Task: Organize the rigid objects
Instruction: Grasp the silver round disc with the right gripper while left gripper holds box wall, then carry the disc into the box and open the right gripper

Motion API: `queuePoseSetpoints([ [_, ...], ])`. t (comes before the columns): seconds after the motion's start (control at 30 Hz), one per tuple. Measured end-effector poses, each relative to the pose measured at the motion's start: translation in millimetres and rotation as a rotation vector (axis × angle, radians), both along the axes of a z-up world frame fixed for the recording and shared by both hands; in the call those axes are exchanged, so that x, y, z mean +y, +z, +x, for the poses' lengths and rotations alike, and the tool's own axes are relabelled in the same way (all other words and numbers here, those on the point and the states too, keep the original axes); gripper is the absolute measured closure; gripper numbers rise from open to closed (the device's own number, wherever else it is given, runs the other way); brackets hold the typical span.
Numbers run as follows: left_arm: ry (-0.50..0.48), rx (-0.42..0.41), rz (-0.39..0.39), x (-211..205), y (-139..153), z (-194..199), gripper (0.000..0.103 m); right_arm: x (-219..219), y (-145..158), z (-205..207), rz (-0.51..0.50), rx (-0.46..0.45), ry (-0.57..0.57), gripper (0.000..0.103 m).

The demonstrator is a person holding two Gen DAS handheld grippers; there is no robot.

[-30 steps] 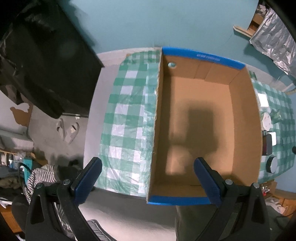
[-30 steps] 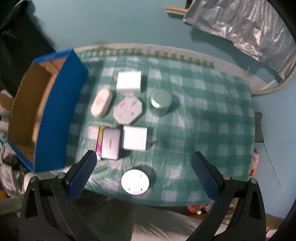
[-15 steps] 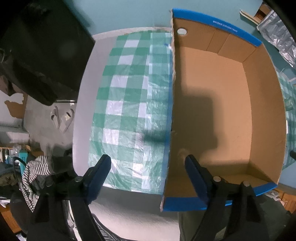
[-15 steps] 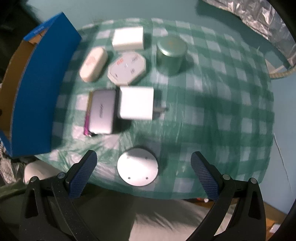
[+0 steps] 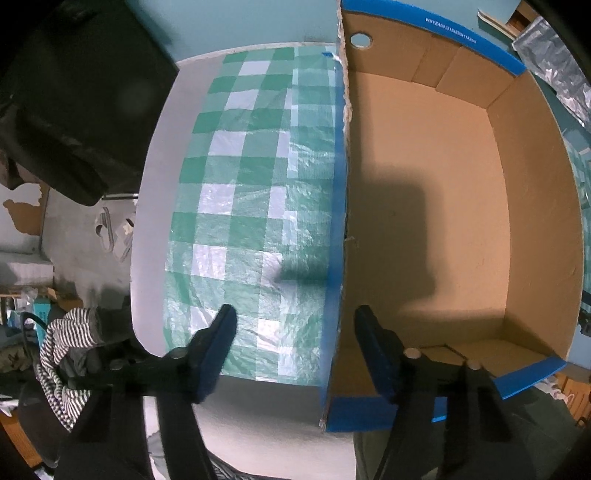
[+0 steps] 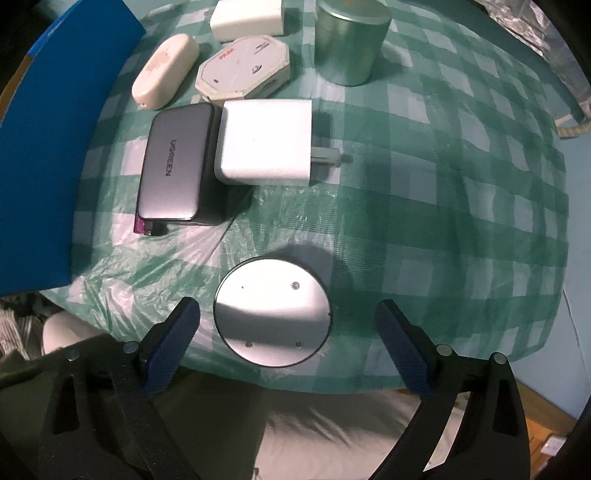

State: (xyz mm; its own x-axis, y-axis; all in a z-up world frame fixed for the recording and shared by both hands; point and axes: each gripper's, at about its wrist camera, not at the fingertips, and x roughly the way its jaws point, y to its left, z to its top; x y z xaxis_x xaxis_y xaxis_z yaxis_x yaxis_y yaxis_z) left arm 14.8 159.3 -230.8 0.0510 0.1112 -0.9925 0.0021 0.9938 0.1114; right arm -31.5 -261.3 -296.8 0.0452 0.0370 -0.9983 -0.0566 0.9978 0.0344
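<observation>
An empty cardboard box with blue edges stands on the green checked tablecloth. My left gripper is open, its jaws astride the box's near left wall. My right gripper is open and empty, just above a round silver disc at the table's front edge. Behind the disc lie a white charger plug, a grey UGREEN power bank, a cream oval case, an octagonal white box, a white rectangular block and a green round tin.
The box's blue outer wall stands left of the objects in the right wrist view. The table's front edge lies just under my right gripper. Black bags and clutter lie on the floor to the left.
My left gripper has moved down and left over the box's left wall and narrowed. My right gripper has moved down and forward toward the silver disc.
</observation>
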Motion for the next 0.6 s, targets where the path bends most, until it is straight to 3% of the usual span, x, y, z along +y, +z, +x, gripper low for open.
queuePoseSetpoints([
  [0.27,0.004,0.04,-0.023,0.7,-8.0,-1.5,0.066,4.7,-24.8,2.1,0.002,0.01,-0.008,0.026],
  [0.4,0.005,0.062,-0.036,-0.9,-13.3,-2.4,0.072,0.5,-33.6,9.4,0.01,0.02,-0.008,0.033],
  [0.43,0.005,0.066,-0.041,-1.4,-13.3,-3.0,0.074,0.8,-34.8,10.6,0.005,0.018,-0.001,0.04],
  [0.6,-0.005,0.081,-0.039,-4.5,-16.2,-3.9,0.077,1.9,-31.5,14.8,0.013,0.013,-0.002,0.041],
])
